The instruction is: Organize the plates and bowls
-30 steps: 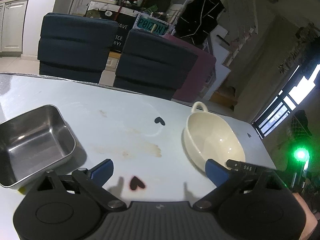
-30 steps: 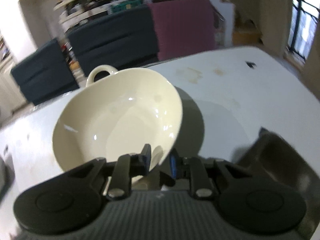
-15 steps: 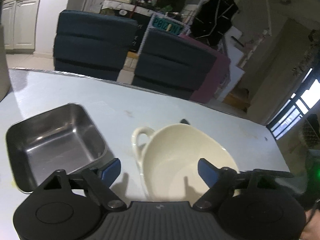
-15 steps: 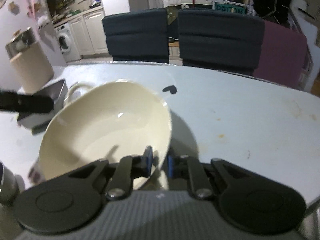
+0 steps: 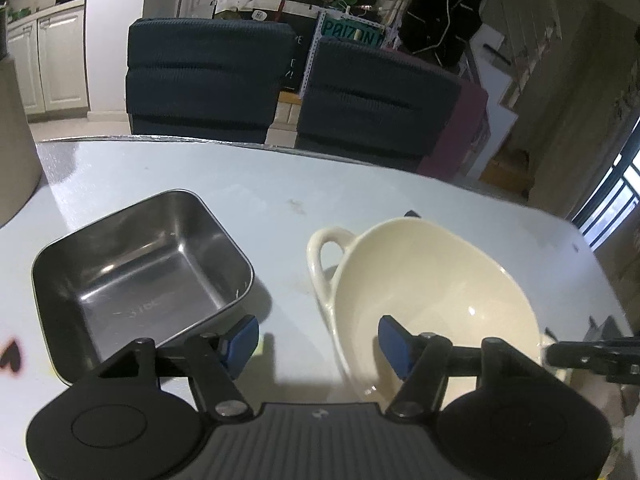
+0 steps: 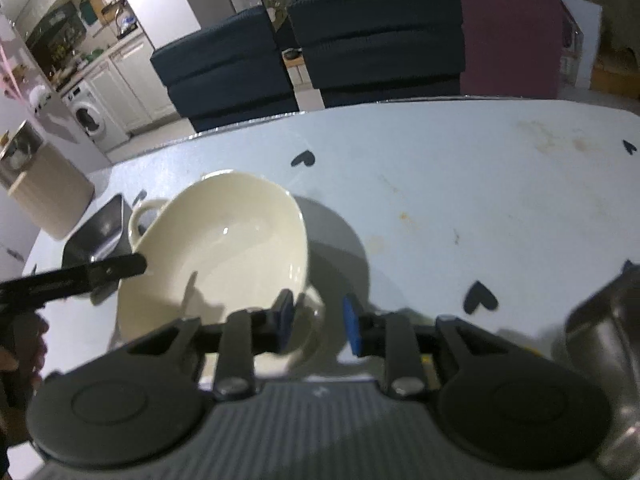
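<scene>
A cream bowl (image 5: 432, 292) with a loop handle sits tilted on the pale table (image 5: 280, 184), just right of a square steel tray (image 5: 140, 272). My left gripper (image 5: 316, 340) straddles the bowl's near-left rim, one blue pad inside and one outside. Its jaws are closing and the pads stand clear of the rim. In the right wrist view the bowl (image 6: 224, 248) lies ahead and left. My right gripper (image 6: 319, 324) has the bowl's near rim between its pads. Those jaws are opening, and a gap shows beside the right pad.
A beige ribbed canister (image 6: 48, 196) stands at the table's left end behind the steel tray (image 6: 100, 232). A steel vessel (image 6: 608, 340) is at the near right. Two dark blue chairs (image 5: 208, 76) and a maroon one line the far edge. Black heart stickers dot the table.
The right gripper carried the bowl leftward to beside the steel tray, then its pads spread a little. The left gripper's jaws narrowed around the bowl's rim.
</scene>
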